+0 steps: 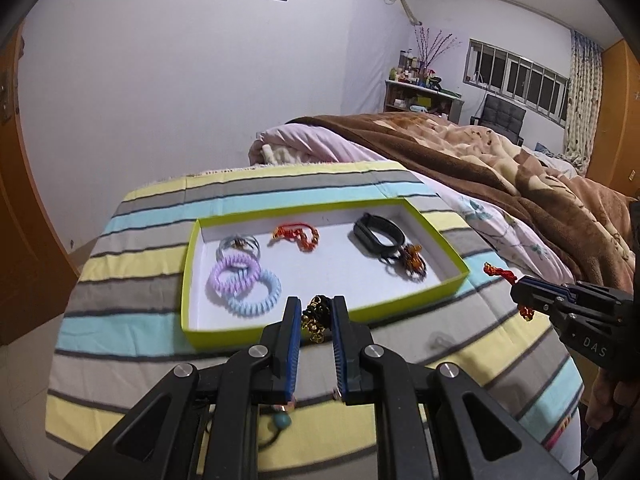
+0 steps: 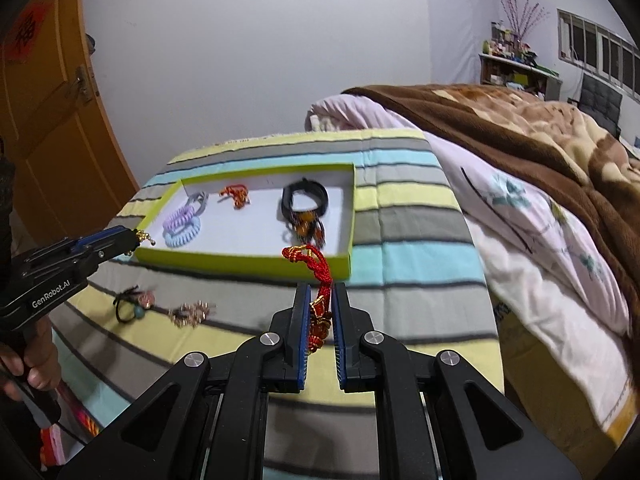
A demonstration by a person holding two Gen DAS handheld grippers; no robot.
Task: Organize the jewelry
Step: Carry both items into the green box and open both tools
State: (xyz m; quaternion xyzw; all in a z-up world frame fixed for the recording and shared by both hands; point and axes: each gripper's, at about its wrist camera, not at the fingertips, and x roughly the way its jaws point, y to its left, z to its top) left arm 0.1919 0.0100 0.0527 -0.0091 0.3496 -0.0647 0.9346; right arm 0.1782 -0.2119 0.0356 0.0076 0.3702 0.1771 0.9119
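Observation:
A green-rimmed white tray [image 1: 454, 276] lies on the striped cloth. It holds purple [image 1: 234, 274] and blue [image 1: 256, 294] coil hair ties, a red cord bracelet [image 1: 298, 236], a black band [image 1: 378, 234] and an amber bead piece [image 1: 412, 262]. My left gripper [image 1: 316, 312] is shut on a black and gold bead bracelet [image 1: 314, 318] at the tray's near rim. My right gripper [image 2: 321, 300] is shut on a red braided cord bracelet [image 2: 316, 264], held just short of the tray's [image 2: 240, 258] near right corner.
On the cloth [image 2: 420, 260] left of my right gripper lie a black hair tie with beads [image 2: 132, 306] and a gold-pink trinket [image 2: 190, 314]. A bed with brown blanket [image 2: 520, 140] runs along the right. An orange door [image 2: 52, 120] stands at the left.

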